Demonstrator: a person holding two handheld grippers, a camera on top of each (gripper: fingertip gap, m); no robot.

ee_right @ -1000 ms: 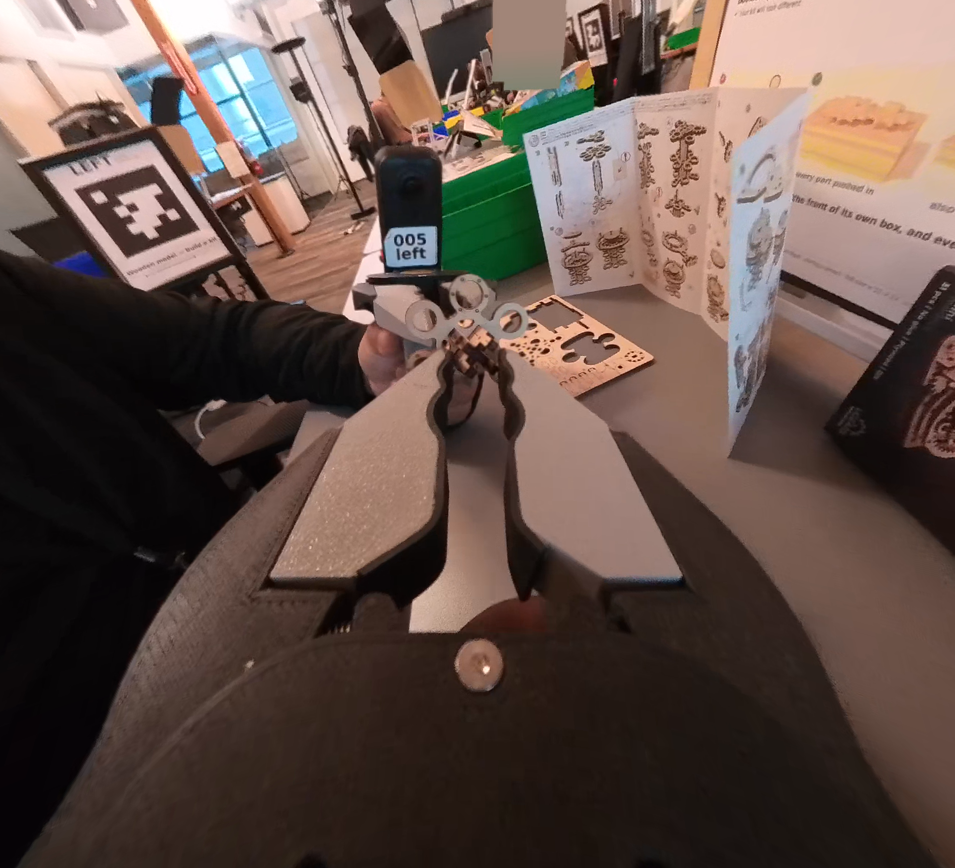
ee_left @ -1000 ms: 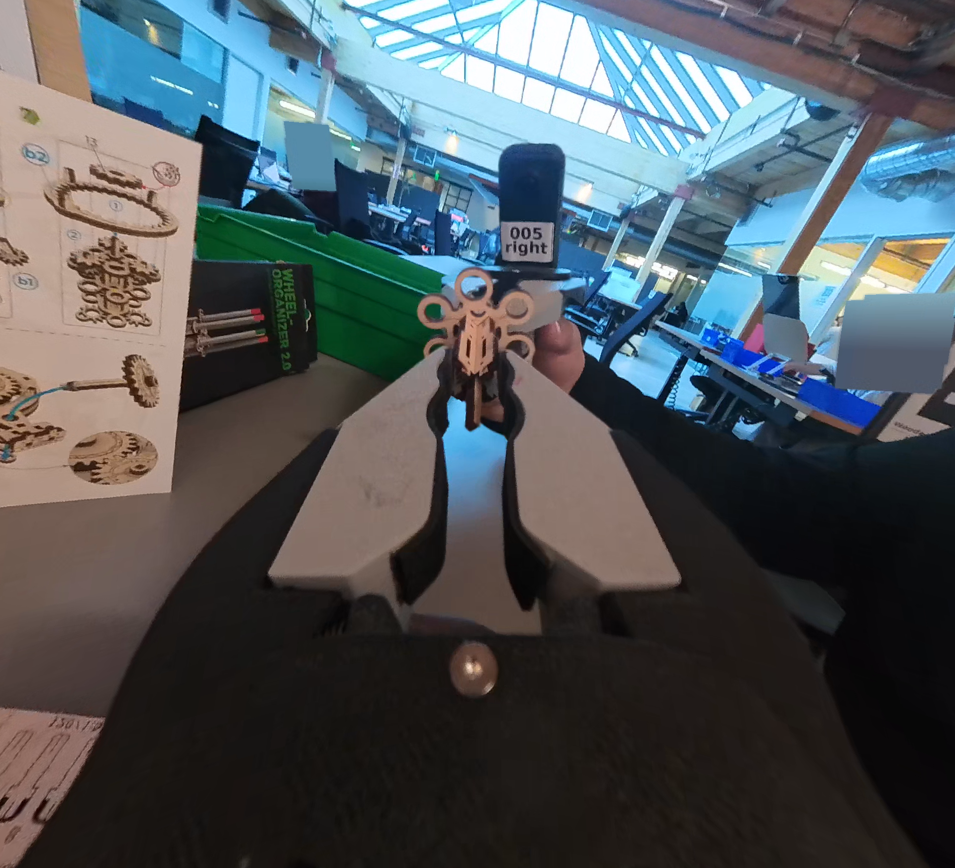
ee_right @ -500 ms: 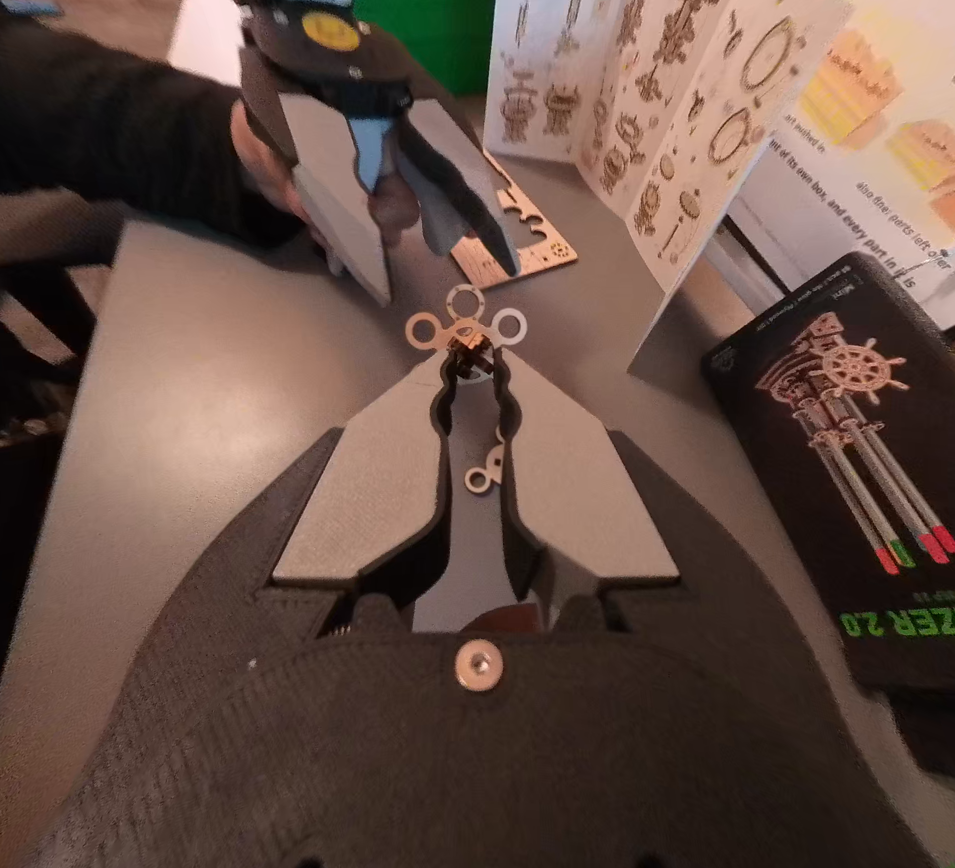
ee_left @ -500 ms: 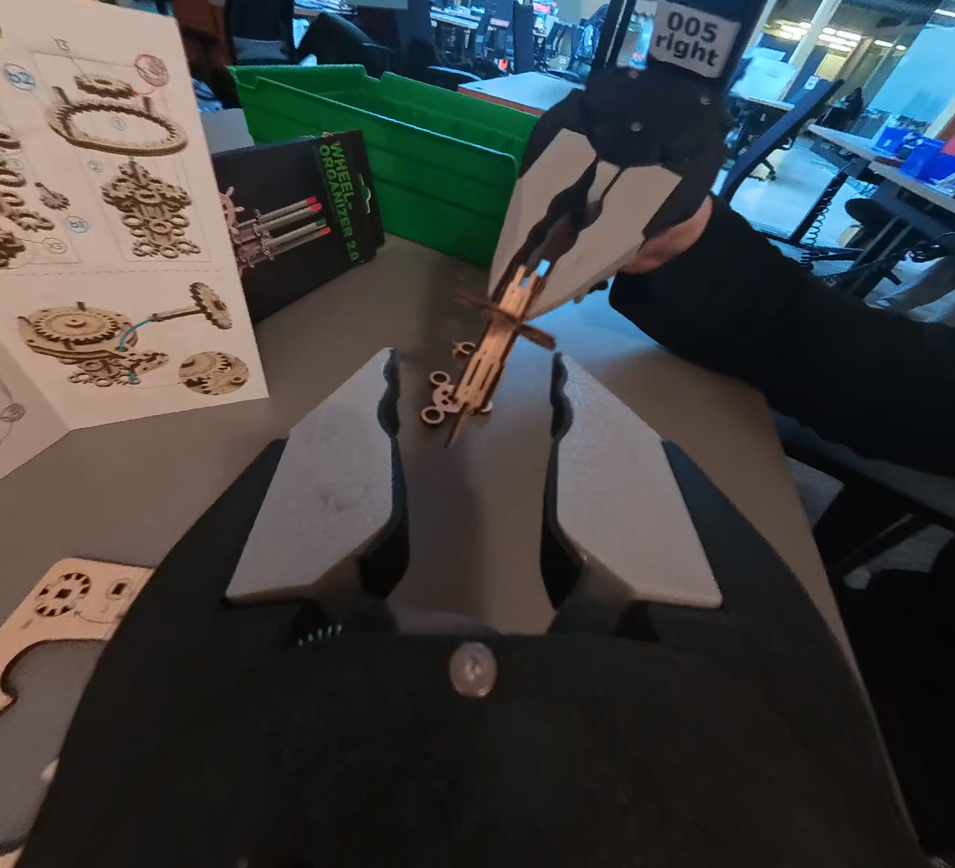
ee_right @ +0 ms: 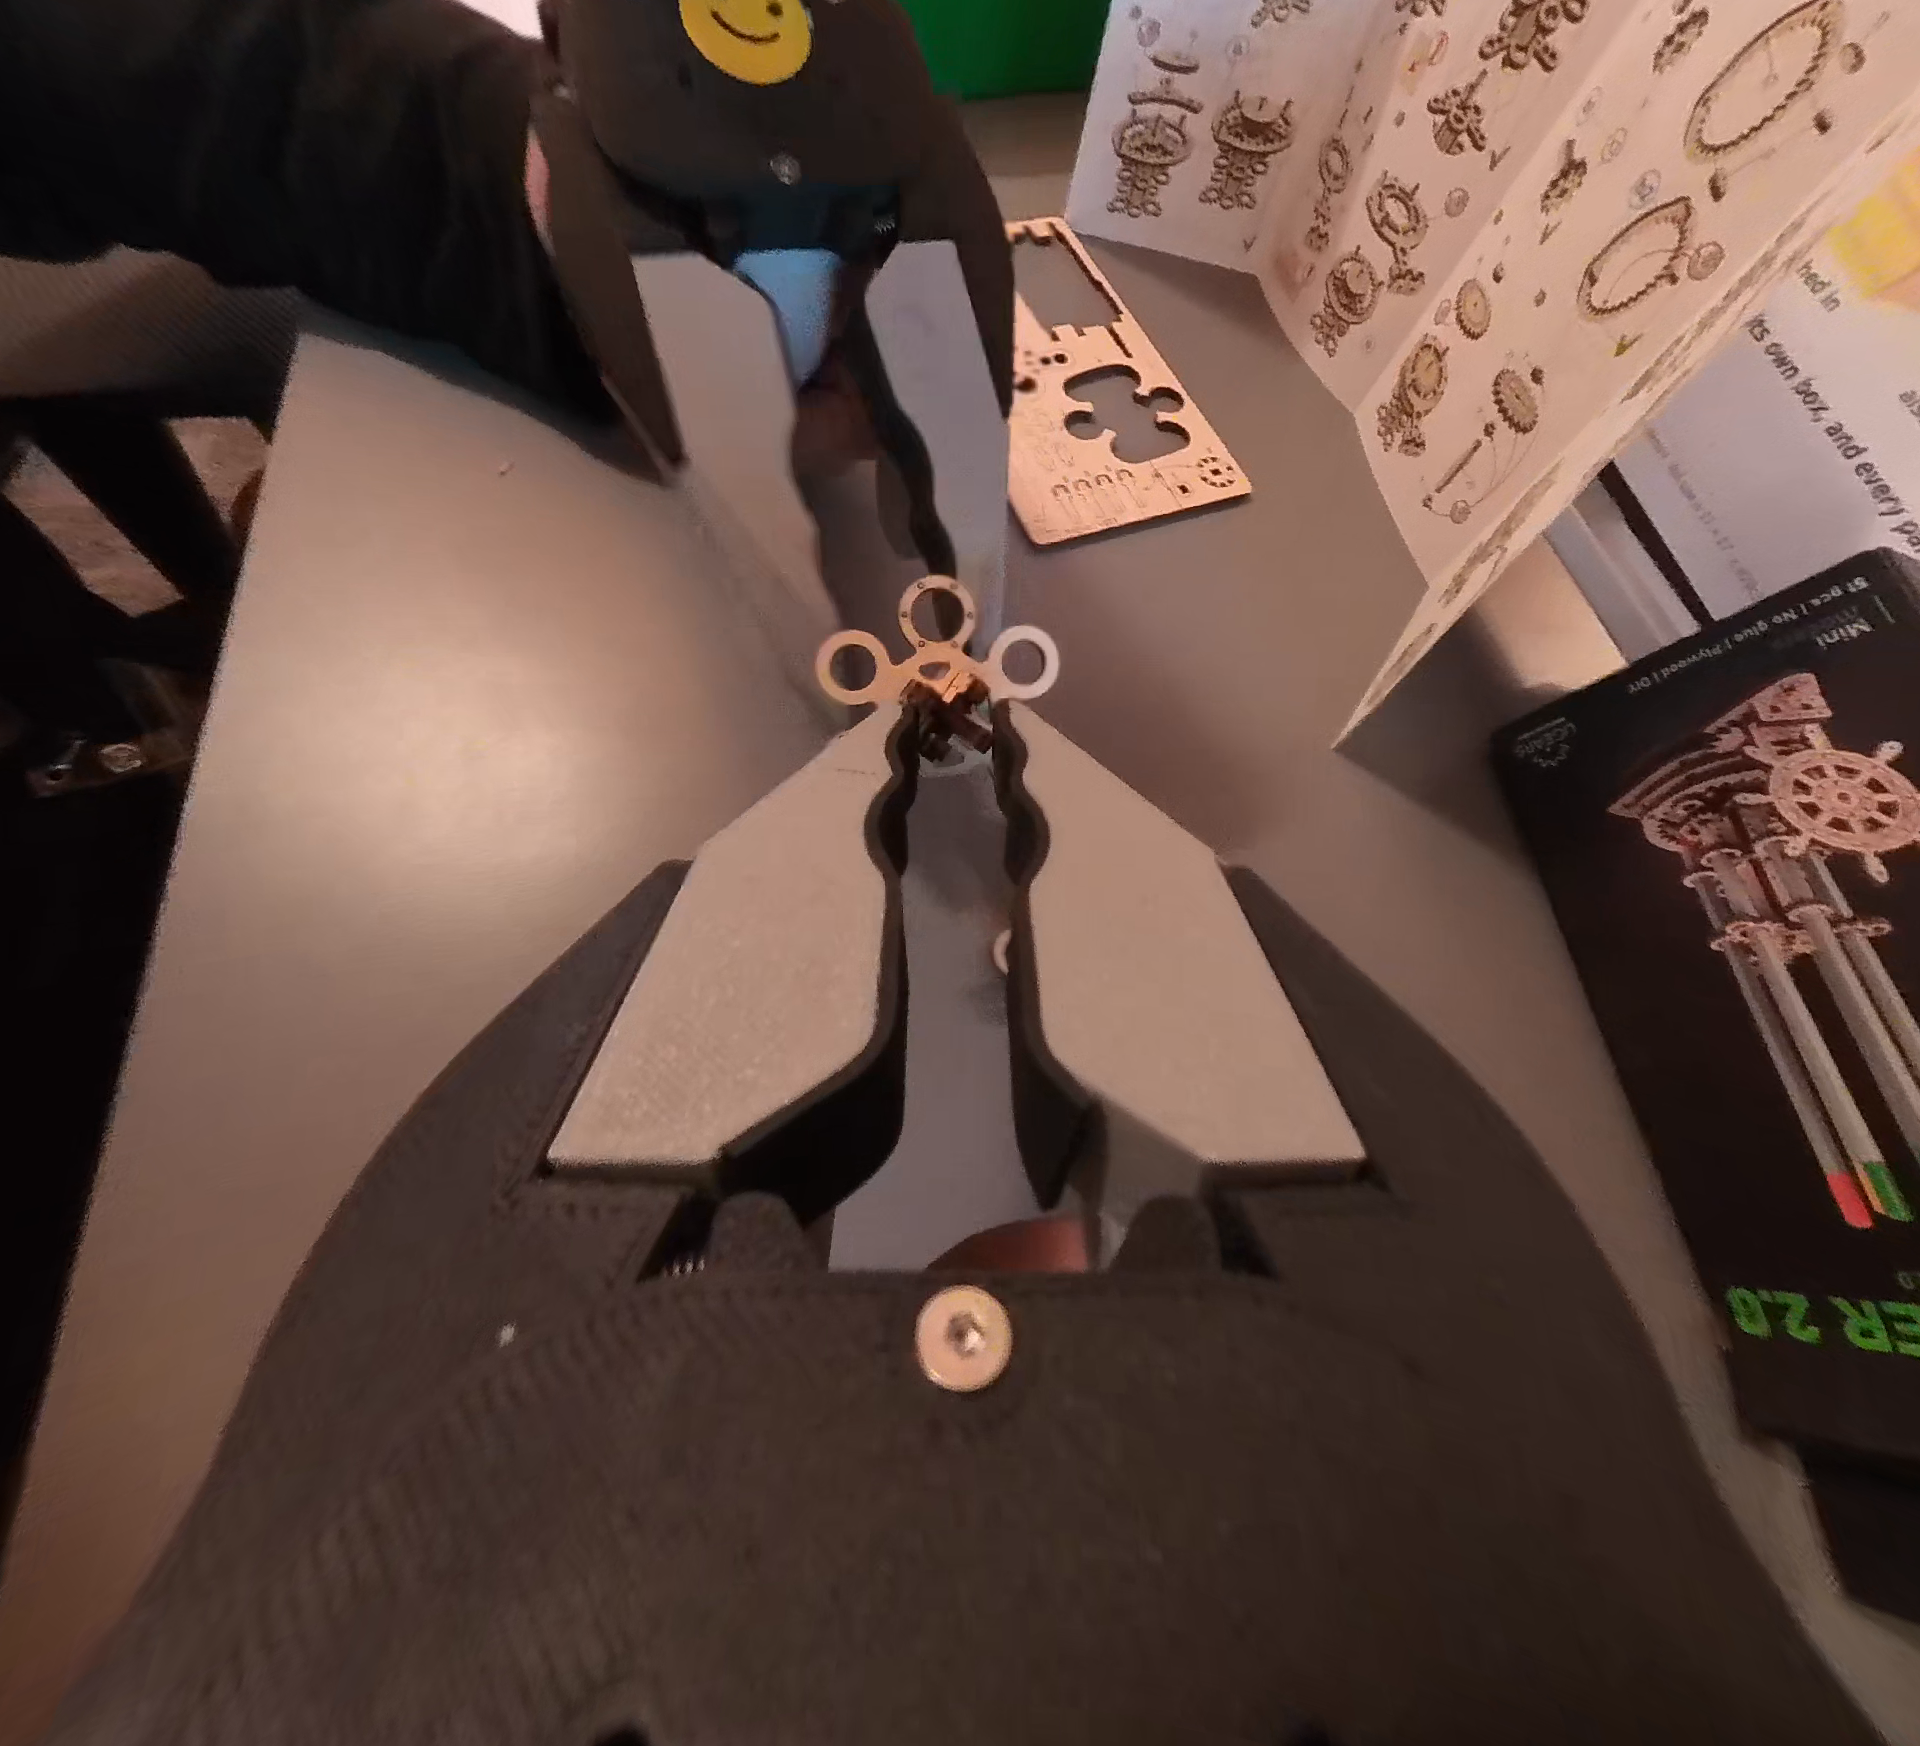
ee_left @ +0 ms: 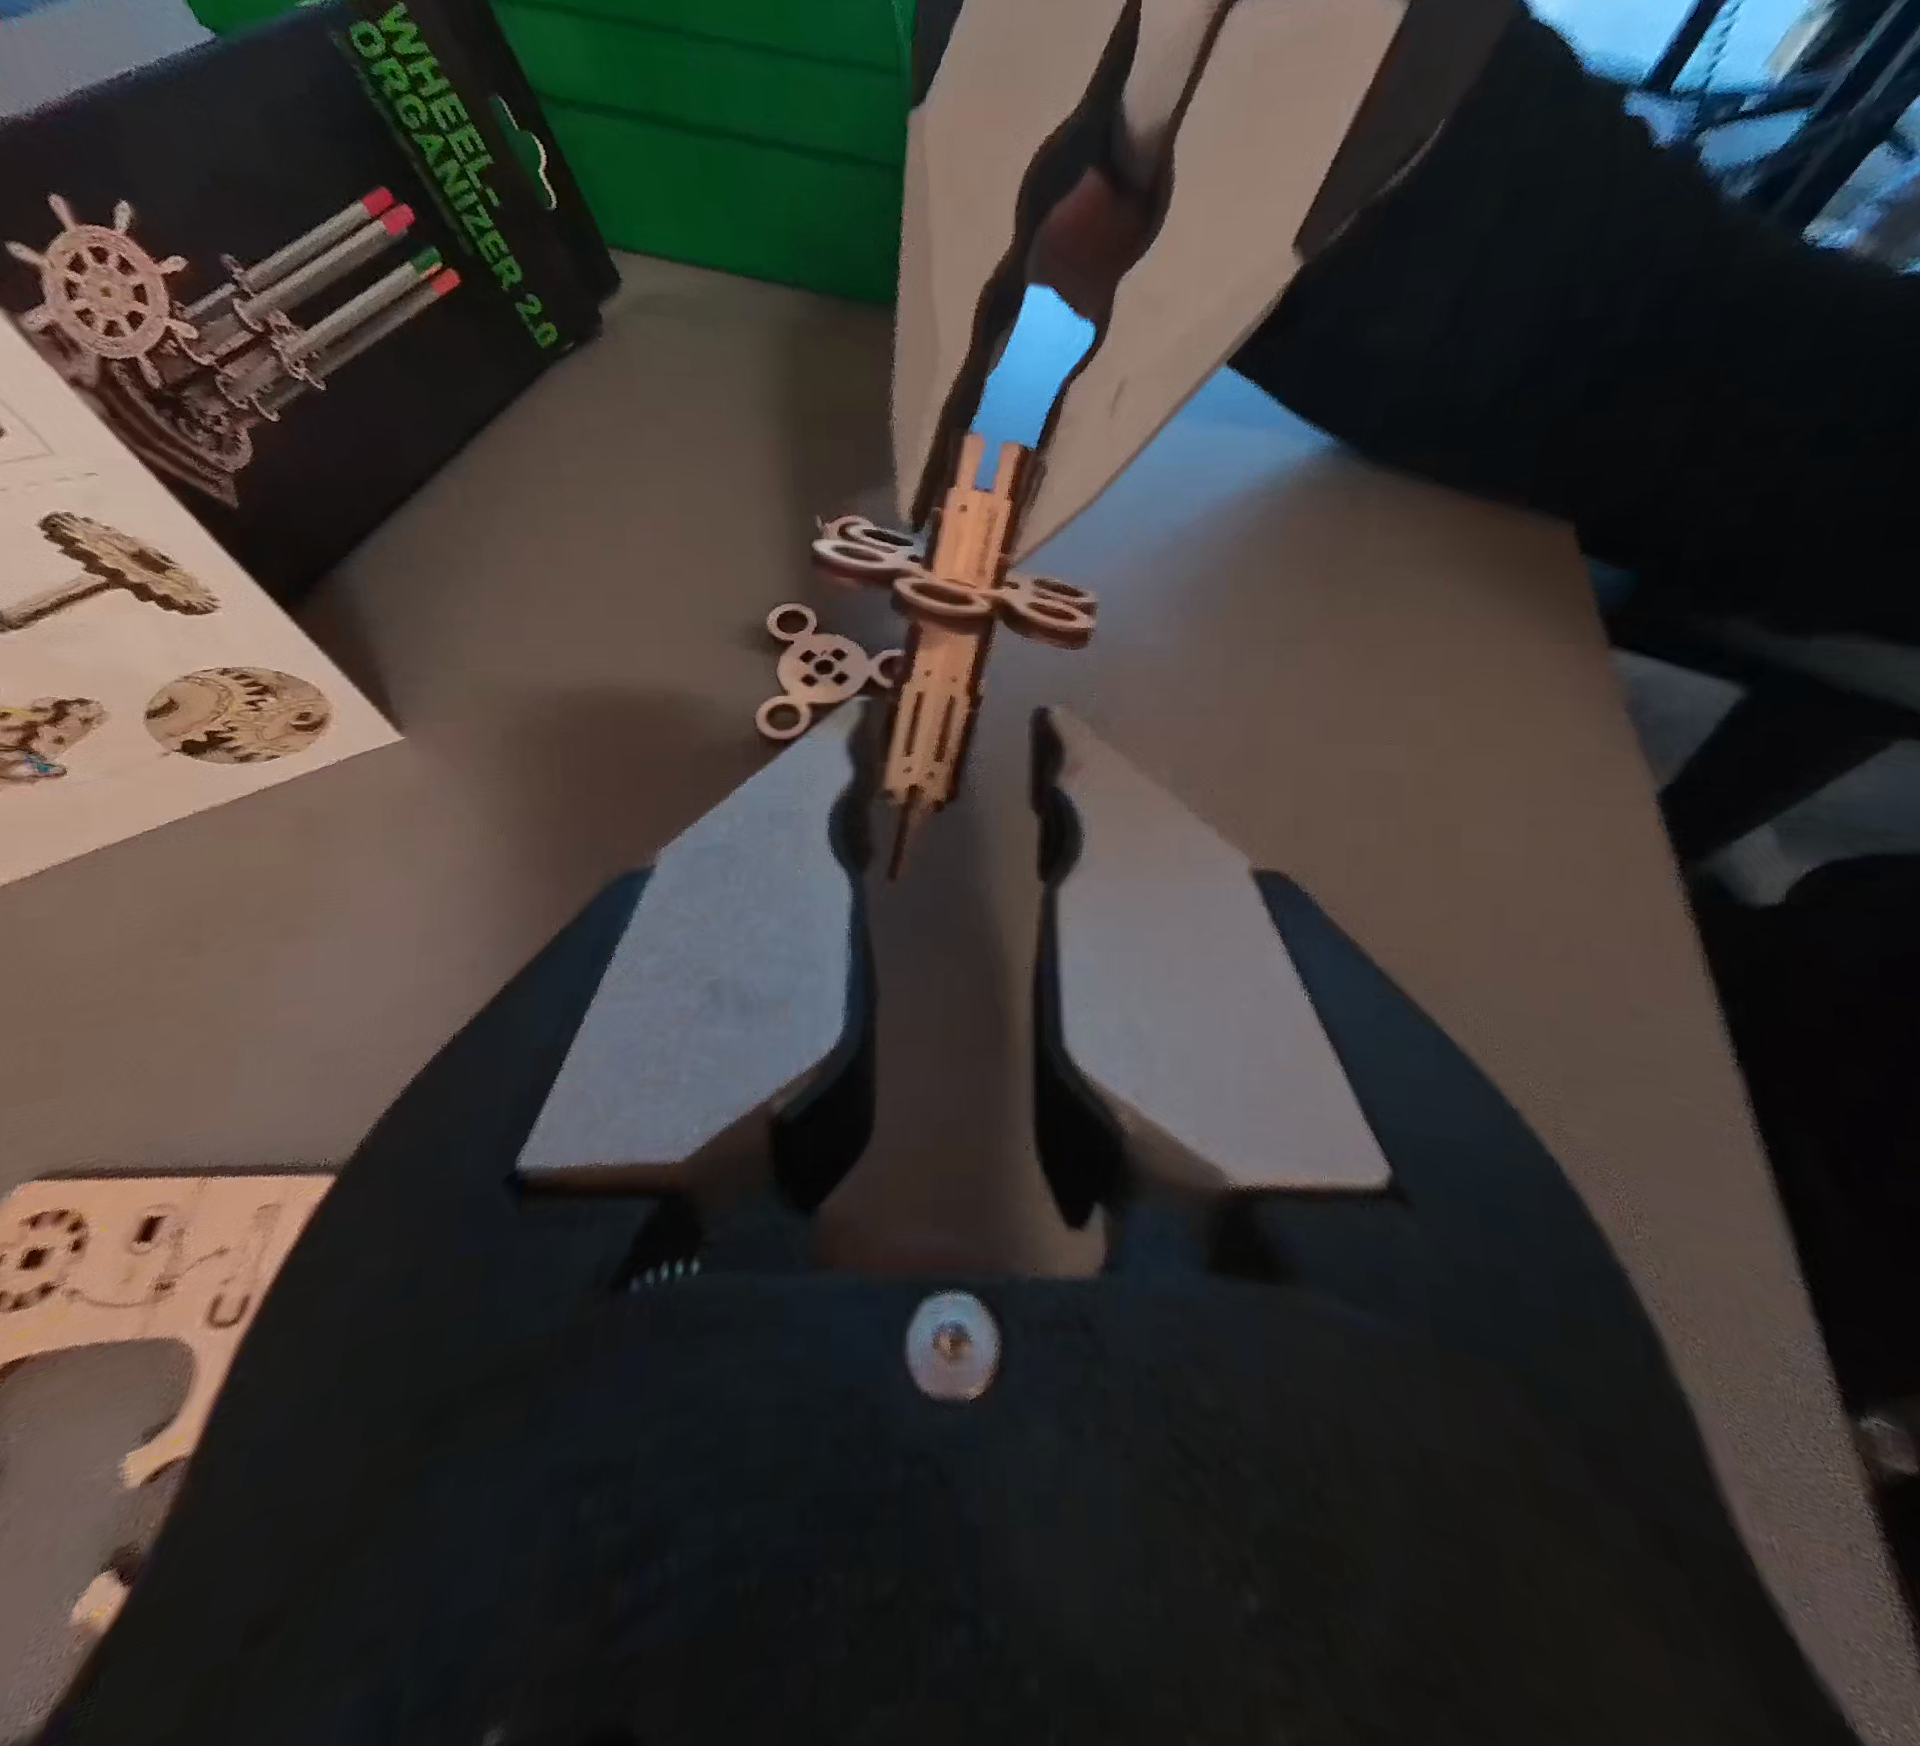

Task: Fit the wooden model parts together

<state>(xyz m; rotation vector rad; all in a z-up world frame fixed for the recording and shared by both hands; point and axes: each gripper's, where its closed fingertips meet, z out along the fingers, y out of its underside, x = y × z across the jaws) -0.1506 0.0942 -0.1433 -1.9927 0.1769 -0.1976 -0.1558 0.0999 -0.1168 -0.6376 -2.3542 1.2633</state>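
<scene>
Assembly step judged in hand: mating the held shaft with a further ringed plate. Left to right in the left wrist view: instruction sheet (ee_left: 156, 636) and black kit box (ee_left: 281, 242) toward the tabletop's (ee_left: 582, 865) far left; a loose ringed plate (ee_left: 826, 670) lying flat mid-table; then the wooden shaft assembly (ee_left: 940, 647), above the table.

Left gripper (ee_left: 945, 761) stands open, empty, jaws either side of the shaft's lower tip without touching. Right gripper (ee_right: 951, 735) is clamped on the shaft's upper end.

Shaft's long axis runs steeply, pointed end down toward the left gripper, forked end up; its ringed cross-plate (ee_left: 956, 579) sits square across it.

Recommendation: hold the shaft steady, grip the loose plate by its edge, align its centre hole with the tip, press straight along the axis. Thin plywood may snap if skewed.
</scene>
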